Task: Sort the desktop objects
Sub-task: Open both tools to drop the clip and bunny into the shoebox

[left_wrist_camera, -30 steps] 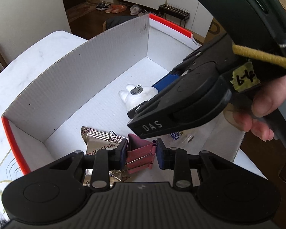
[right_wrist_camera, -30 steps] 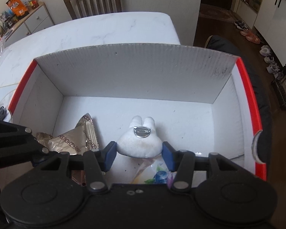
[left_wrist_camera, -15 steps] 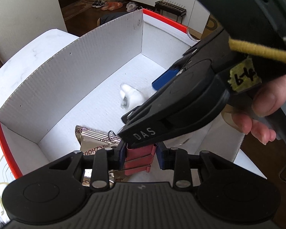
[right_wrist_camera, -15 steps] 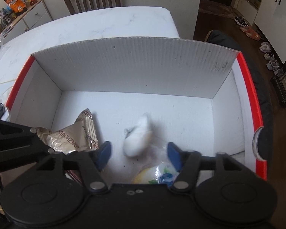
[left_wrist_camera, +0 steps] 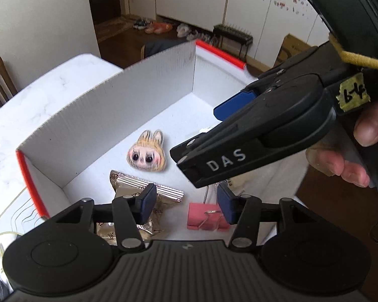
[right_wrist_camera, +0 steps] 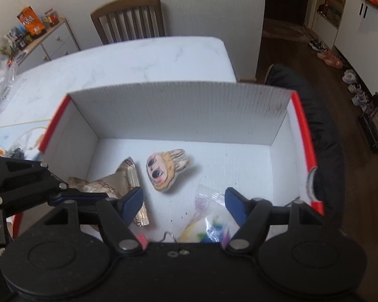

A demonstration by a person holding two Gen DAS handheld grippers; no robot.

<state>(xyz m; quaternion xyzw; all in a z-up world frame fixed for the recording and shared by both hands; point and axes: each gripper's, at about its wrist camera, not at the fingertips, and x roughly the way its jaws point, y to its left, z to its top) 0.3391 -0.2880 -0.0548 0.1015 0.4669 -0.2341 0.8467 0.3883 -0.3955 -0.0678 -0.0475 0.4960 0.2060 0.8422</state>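
Note:
A white cardboard box with red rims [left_wrist_camera: 143, 95] [right_wrist_camera: 179, 110] holds the sorted objects. A bunny-face badge [left_wrist_camera: 146, 154] [right_wrist_camera: 166, 171] lies face up on its floor. A silver snack packet [left_wrist_camera: 141, 188] [right_wrist_camera: 118, 183] lies at the left. A pink binder clip [left_wrist_camera: 206, 217] lies on the floor, only its edge showing in the right wrist view [right_wrist_camera: 141, 239]. A clear bag with colourful pieces [right_wrist_camera: 209, 224] lies at the front right. My left gripper [left_wrist_camera: 186, 205] is open above the clip. My right gripper [right_wrist_camera: 184, 202] [left_wrist_camera: 239, 105] is open and empty above the box.
The box stands on a white marble table [right_wrist_camera: 138, 58] [left_wrist_camera: 37, 105]. A wooden chair [right_wrist_camera: 131, 17] stands behind it. Loose clutter lies on the table left of the box [right_wrist_camera: 15, 151]. A dark padded seat [right_wrist_camera: 322, 136] is beside the box's right wall.
My left gripper opened and dropped the pink binder clip onto the box floor. My right gripper opened wider and let go of the bunny badge, which flipped face up. Both grippers rose.

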